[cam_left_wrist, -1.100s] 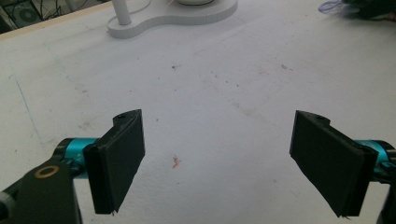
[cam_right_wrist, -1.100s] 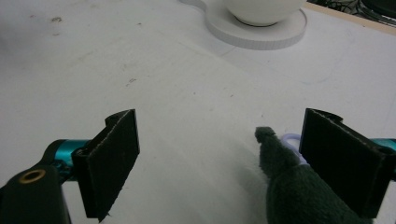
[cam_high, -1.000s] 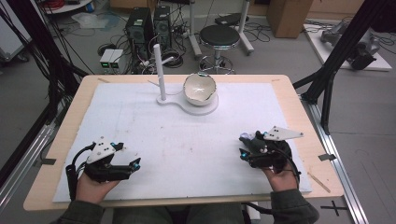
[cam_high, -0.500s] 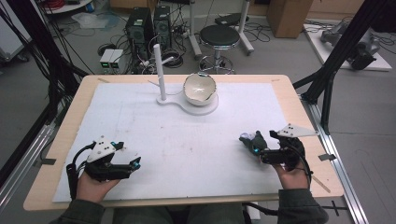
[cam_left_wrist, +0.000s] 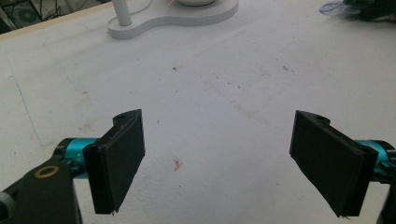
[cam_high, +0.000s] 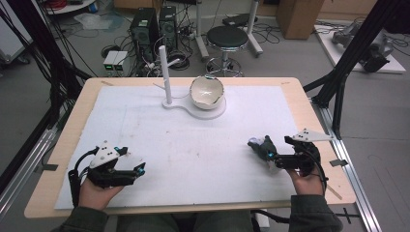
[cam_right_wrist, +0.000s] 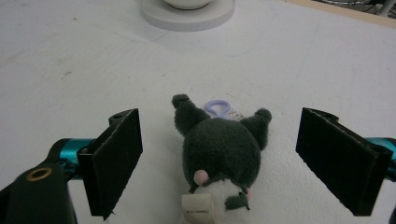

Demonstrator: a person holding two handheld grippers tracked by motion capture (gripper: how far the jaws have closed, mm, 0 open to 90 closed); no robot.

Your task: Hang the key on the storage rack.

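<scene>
Nearest the person, the right gripper [cam_right_wrist: 219, 163] sits low on the white mat [cam_high: 193, 145], jaws wide but just starting to close. The dark plush toy [cam_right_wrist: 219, 154] lies on the mat between them, touched by neither pad. The left gripper [cam_left_wrist: 219, 163] is also spread wide, with only bare mat between its jaws. Farther back is a white stand [cam_high: 203, 108] with an upright post [cam_high: 165, 75] and what looks like a cracked bowl [cam_high: 207, 92], though it's a bit small to be sure.

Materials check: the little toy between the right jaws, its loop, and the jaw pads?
Plush toy: dark grey fuzzy fabric, matte, with a sewn paper-like tag. Loop: lilac, smooth, probably plastic. Right gripper pads: flat black, matte, look like rubber or foam.
</scene>
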